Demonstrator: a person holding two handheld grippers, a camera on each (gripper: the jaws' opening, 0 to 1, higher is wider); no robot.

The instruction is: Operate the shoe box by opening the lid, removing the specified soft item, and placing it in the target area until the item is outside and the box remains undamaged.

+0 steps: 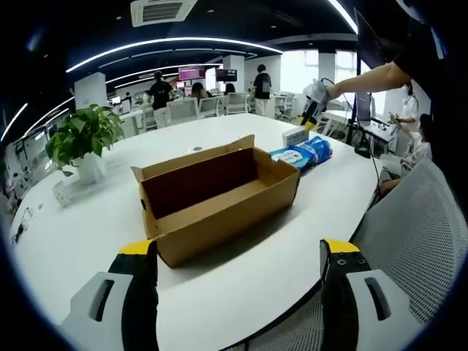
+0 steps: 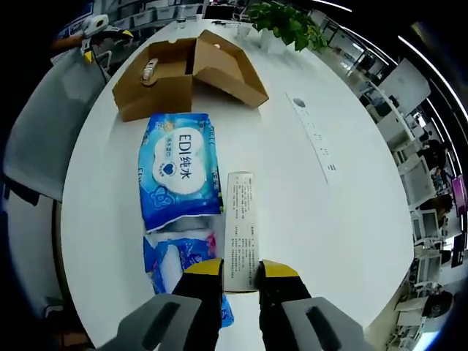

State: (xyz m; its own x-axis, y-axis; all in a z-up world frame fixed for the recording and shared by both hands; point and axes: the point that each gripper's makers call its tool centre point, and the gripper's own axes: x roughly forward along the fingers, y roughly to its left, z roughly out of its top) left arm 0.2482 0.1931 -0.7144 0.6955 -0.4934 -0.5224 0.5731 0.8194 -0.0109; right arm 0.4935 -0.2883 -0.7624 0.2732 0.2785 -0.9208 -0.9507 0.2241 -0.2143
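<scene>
cardboard box (image 1: 219, 201) sits open on the white table (image 1: 80, 241), lid flap standing up behind; its floor, as far as the left gripper view shows, looks bare, though the near wall hides part of it. the left gripper (image 1: 238, 259) hovers short of the box, jaws spread wide, holding nothing. blue wipes packs (image 1: 303, 153) lie just past the box's far end, beside a small white carton (image 1: 295, 136). in the right gripper view the right gripper (image 2: 240, 268) has its jaws nearly together over the near end of the carton (image 2: 241, 227); whether they pinch it i cannot tell. a second pack (image 2: 179, 267) is half hidden by the jaw. potted plant (image 1: 82, 139) stands well apart.
</scene>
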